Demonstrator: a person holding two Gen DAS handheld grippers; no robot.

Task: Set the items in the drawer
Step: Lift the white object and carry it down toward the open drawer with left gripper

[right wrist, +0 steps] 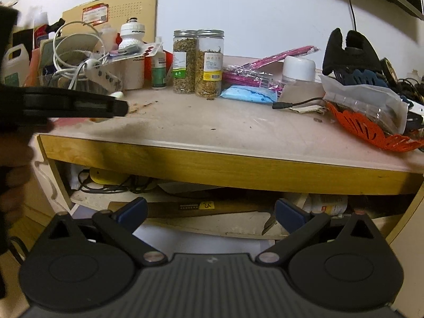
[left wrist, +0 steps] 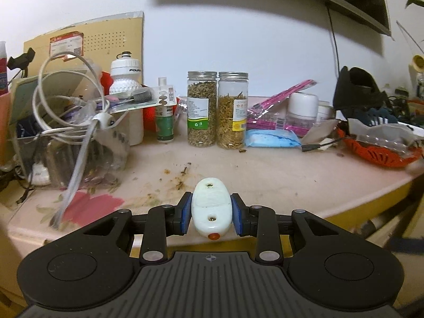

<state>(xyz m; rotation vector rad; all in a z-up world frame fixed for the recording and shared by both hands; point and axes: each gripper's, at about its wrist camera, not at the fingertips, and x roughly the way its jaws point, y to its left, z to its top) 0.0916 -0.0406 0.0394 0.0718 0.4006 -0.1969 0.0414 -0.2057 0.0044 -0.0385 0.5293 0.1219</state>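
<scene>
Now left tool [left wrist: 211, 213] clamps white oval device [left wrist: 211, 206], blue pads on its long sides, above near edge of counter [left wrist: 291, 175]. Long axis runs straight ahead along fingers, orange button end toward camera. Right tool [right wrist: 210, 213] gapes wide, empty, before open space under counter. Step in hand: carrying picked item. Next, likely: bring it down to drawer, not clearly seen, then release.

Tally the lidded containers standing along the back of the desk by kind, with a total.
Clear jars with silver lids, dried herbs inside: 2
White sports bottle with black cap loop: 1
Green-and-white spray bottle: 1
White-capped tubs behind the pink packet: 2
Total: 6
</scene>
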